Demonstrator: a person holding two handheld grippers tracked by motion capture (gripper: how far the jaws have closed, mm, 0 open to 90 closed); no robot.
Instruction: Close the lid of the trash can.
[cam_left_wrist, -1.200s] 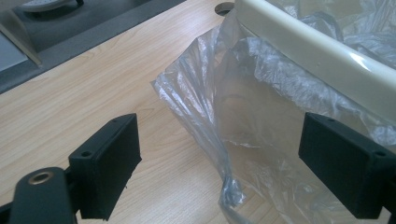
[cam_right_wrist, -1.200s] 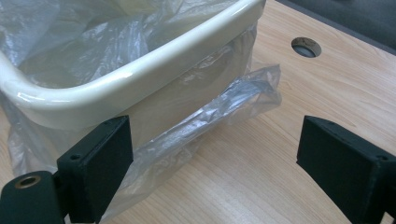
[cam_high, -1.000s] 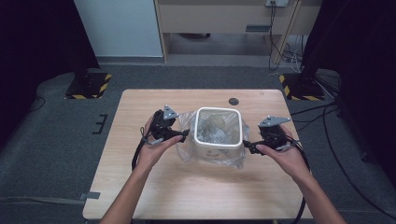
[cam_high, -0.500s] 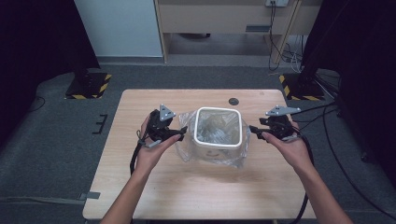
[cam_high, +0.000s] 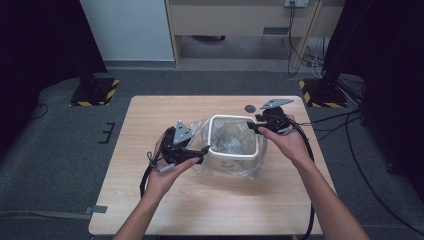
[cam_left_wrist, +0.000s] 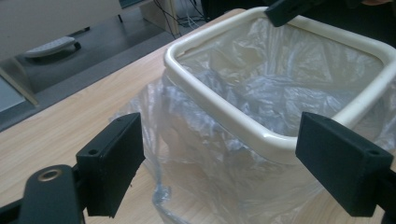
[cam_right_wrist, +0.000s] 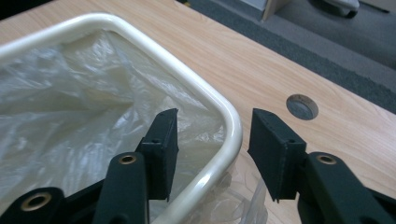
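Since the earlier frame the right tongs (cam_high: 252, 126) have swung to the bin's (cam_high: 233, 162) far-right corner, closing to straddle its rim, seemingly not yet pinching. The left tongs (cam_high: 204, 151) hang apart at the near-left corner. The bin stands mid-surface (cam_high: 150, 200), liner (cam_left_wrist: 261, 79) inside, likely getting fitted.

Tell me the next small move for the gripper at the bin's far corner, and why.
Probably close the right gripper the rest of the way onto the bin rim. Its jaws have just been closing and now straddle that corner, one inside against the clear plastic bag, one outside, neither pressing yet. The left gripper stands open at the near corner.
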